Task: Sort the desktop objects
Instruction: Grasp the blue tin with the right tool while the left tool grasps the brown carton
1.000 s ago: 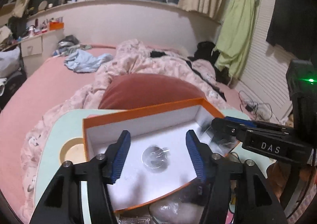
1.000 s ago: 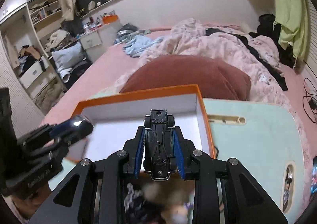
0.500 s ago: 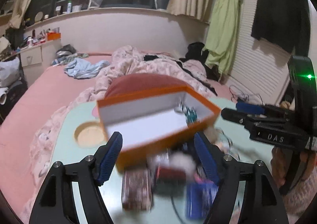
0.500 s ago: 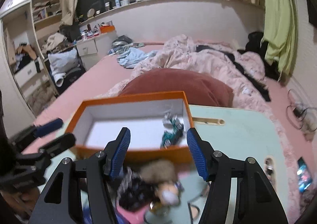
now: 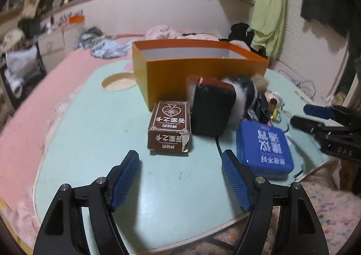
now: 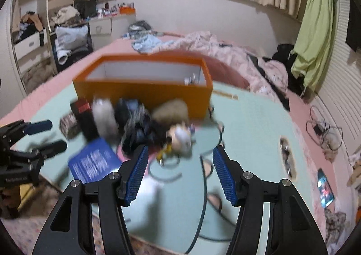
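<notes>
Left gripper (image 5: 180,178) and right gripper (image 6: 179,172) both gaped empty above pale green table (image 5: 94,133); orange cardboard box (image 5: 203,74) stood behind.

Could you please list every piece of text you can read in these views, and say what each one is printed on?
"DAS", upside down: on the right hand-held gripper.
Chinese characters, upside down, with a spade emblem: on the brown card box; too unclear to quote.
White Chinese characters: on the blue tin; too unclear to quote.
Left hand-held gripper label: blurred.

Bare desk (image 5: 94,142) lies open under my left tongs (image 5: 180,178); ahead, the brown carton (image 5: 170,128), blue tin (image 5: 265,149) and orange box (image 5: 203,74) block the way.
</notes>
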A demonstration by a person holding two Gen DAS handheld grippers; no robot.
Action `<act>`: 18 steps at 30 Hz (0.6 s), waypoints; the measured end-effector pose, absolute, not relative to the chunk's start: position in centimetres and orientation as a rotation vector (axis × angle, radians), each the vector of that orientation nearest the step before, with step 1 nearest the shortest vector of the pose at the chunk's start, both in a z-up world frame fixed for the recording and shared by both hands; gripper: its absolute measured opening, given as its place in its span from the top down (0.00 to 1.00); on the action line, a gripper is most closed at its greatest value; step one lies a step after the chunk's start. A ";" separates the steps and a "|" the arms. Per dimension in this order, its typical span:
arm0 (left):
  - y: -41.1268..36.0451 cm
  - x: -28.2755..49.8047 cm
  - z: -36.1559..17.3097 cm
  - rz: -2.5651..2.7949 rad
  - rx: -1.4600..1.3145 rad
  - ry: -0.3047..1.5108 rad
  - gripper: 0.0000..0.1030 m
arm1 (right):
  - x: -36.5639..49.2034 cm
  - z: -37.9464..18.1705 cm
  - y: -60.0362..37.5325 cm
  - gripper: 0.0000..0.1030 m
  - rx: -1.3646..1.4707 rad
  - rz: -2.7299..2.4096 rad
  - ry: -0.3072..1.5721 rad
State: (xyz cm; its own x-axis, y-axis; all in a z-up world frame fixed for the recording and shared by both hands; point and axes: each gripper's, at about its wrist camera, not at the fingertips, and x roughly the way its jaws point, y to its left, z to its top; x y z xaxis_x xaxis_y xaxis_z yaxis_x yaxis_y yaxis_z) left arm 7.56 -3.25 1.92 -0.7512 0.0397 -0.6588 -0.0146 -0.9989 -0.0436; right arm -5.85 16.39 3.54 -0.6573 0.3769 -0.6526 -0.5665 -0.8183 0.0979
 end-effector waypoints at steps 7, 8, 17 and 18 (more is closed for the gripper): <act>-2.5 7.8 1.0 2.917 -1.063 0.027 0.01 | -6.4 0.9 17.8 0.35 -0.975 2.398 0.512; -2.5 7.8 1.0 2.918 -1.061 0.031 0.00 | -6.2 0.7 18.3 0.33 -0.969 2.403 0.550; -2.2 8.1 0.9 2.920 -1.054 0.032 0.00 | -5.9 0.3 17.8 0.22 -0.965 2.396 0.549; -2.2 8.1 0.9 2.920 -1.054 0.032 0.00 | -5.9 0.3 17.8 0.22 -0.965 2.395 0.550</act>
State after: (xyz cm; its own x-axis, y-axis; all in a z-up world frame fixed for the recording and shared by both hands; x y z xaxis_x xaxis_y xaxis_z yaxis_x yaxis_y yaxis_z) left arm 8.08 -2.25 0.89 -0.7689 0.0280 -0.6387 -0.0420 -0.9991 0.0068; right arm -5.88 17.82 0.30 -0.6261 0.2932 -0.7225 -0.5790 -0.7955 0.1789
